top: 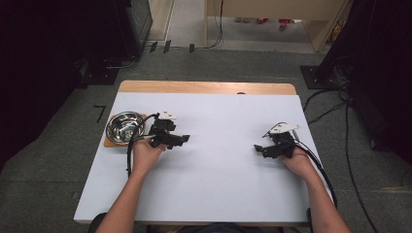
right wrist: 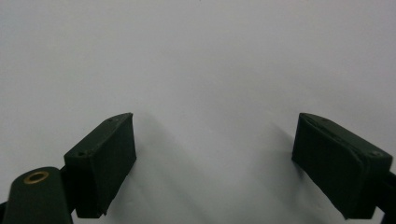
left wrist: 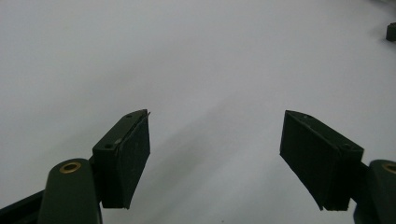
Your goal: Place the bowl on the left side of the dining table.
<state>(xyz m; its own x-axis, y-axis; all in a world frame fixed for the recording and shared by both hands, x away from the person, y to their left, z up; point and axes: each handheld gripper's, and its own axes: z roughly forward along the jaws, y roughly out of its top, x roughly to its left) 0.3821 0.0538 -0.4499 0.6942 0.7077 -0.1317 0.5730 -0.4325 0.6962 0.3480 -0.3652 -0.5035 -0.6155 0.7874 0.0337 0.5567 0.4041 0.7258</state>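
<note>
high view: steel bowl [top: 124, 126] just left of left gripper [top: 183, 140]

So the big white rectangular sheet [top: 218, 165] covers nearly the whole tabletop, with just a strip of pale wooden table edge [top: 204, 87] showing along the far side. All around it is grey carpet floor [top: 63, 145]. There's a little black tape mark [top: 100, 112] on the carpet just off the table's left side. A bunch of loose black cables [top: 340, 109] snake across the floor on the right. Tall black equipment cabinet [top: 133, 24] sits at the far left, and a light wooden furniture frame [top: 272, 9] stands at the back.
</note>
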